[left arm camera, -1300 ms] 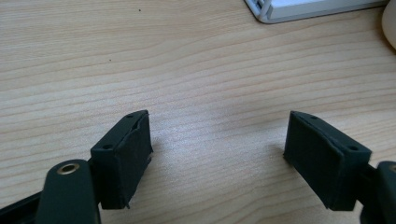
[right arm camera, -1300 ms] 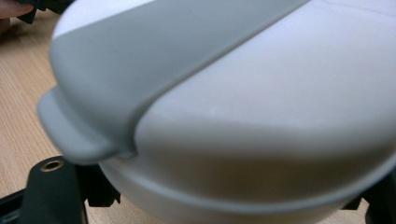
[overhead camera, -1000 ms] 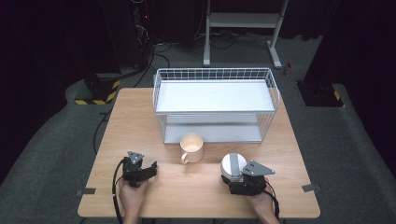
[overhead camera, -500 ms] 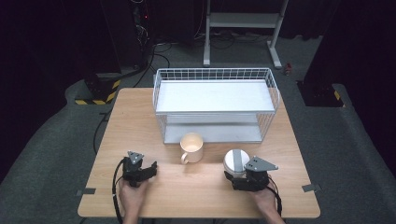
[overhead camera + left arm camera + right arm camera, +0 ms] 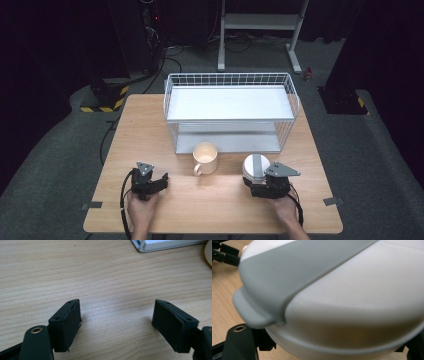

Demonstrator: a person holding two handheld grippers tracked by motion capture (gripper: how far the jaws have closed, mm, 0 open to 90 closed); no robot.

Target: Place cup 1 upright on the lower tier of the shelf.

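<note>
Left hand point(image 5: 141, 210) comes in from the bottom edge, wrapped round the rear of the left hand-held gripper point(image 5: 159, 181), black with a small grey three-cornered plate on top, which lies low over the wooden surface point(image 5: 150, 125) and points forward and a little right; in the left gripper view its two black jaws stand well apart with bare wood between them. Right hand point(image 5: 285, 207) likewise enters from below, holding the right hand-held gripper point(image 5: 252, 172) pointed forward, grey plate uppermost. Its jaws sit either side of a round white lidded container with a grey band point(image 5: 332, 297); actual pad contact cannot be made out.
</note>
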